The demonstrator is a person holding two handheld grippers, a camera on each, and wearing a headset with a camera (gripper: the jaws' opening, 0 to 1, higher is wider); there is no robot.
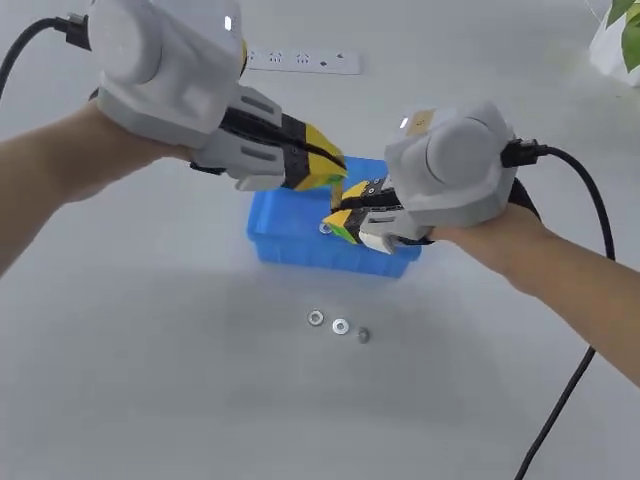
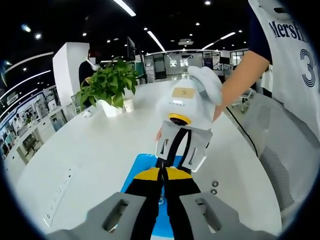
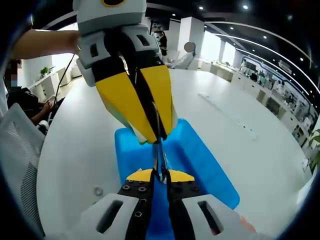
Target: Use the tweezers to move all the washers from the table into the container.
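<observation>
Three small metal washers (image 1: 340, 326) lie in a row on the white table, just in front of the blue container (image 1: 290, 240). Another washer (image 1: 325, 228) seems to lie inside it. Over the container my left gripper (image 1: 335, 170) and right gripper (image 1: 340, 218) meet tip to tip. In the right gripper view thin metal tweezers (image 3: 161, 155) run from the left gripper (image 3: 155, 137) down into my right gripper (image 3: 160, 176); both are shut on them. The left gripper (image 2: 162, 174) points at the right gripper's body above the container (image 2: 140, 165).
A white power strip (image 1: 300, 60) lies at the table's far side and a potted plant (image 1: 620, 30) stands at the far right corner. Black cables trail from both grippers. Washers (image 2: 215, 184) show beside the container, and one washer (image 3: 98, 191) left of it.
</observation>
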